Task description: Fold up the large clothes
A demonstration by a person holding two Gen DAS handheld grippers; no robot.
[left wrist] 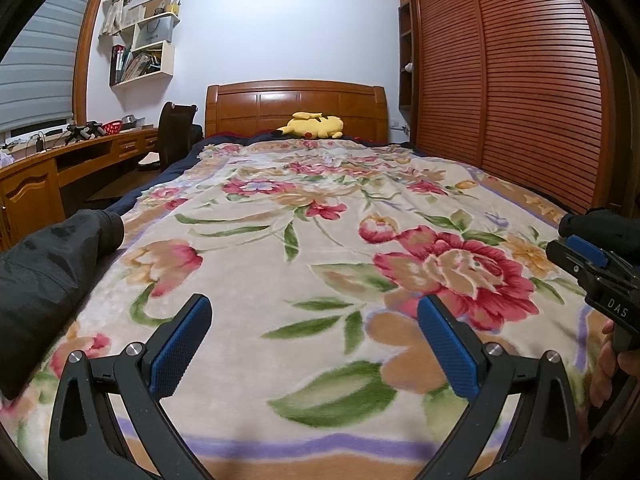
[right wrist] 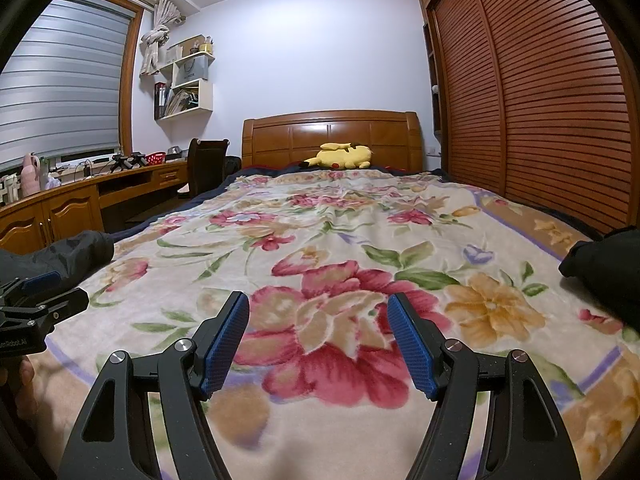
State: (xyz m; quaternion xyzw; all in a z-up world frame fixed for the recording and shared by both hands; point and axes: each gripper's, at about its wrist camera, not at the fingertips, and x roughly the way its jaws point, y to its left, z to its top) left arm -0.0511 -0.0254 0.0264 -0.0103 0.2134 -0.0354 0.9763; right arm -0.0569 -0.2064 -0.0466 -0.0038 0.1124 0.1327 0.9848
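Bedroom, floral blanket (left wrist: 320, 208) on bed – dark jacket sleeve (left wrist: 60, 264) seen at left edge, another dark bit (right wrist: 604, 276) at right. Left gripper (left wrist: 314, 344) & right gripper (right wrist: 318, 344) held wide, empty. Fold judged not yet begun; sleeves to be grasped next.

Bedroom count — what is there, by kind

One floral blanket (left wrist: 320, 240), one yellow plush toy (left wrist: 314, 125), one wooden headboard (left wrist: 296, 109), one dark chair (left wrist: 176, 132), one red basket (left wrist: 113, 126), two dark sleeves — left (left wrist: 52, 272), right (right wrist: 608, 272) — and two grippers (left wrist: 314, 332) (right wrist: 318, 332), each with two blue pads.
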